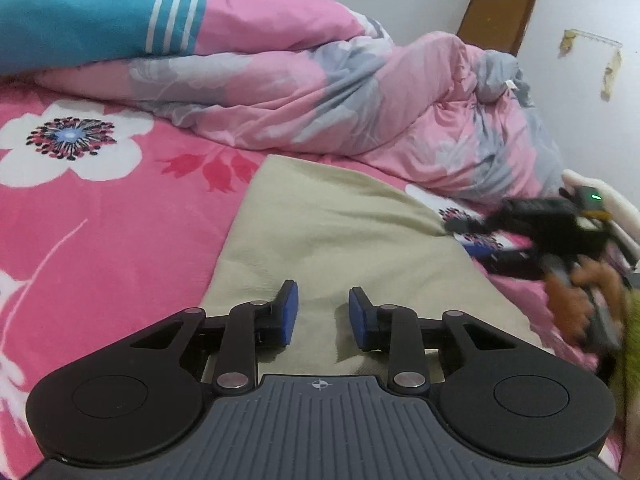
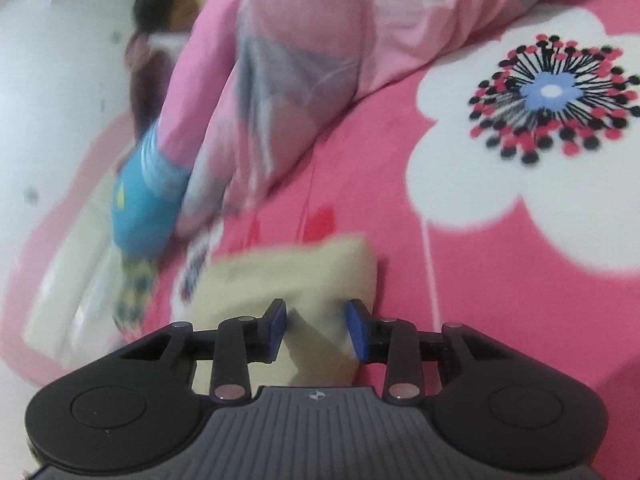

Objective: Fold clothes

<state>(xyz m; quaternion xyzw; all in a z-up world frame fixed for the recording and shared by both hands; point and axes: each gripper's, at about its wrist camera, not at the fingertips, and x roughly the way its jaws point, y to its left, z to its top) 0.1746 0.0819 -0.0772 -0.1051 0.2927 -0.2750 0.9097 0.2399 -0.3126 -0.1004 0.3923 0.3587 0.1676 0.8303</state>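
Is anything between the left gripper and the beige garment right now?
Nothing visible. The left gripper hangs open directly over the beige garment, with only bare cloth between its fingers. The crumpled pink duvet lies beyond the garment's far edge, and the right gripper is off to the side.

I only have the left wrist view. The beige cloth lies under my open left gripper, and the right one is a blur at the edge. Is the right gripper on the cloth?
Observer: Yes, a raised fold of the beige cloth sits between the right gripper's open jaws.
Operator: Clamped?
Observer: Not yet; both pads stand apart from the fold.
Operator: Anything beyond that fold?
Observer: The pink quilt lies bunched behind it, and a blurred person lies at its far end.
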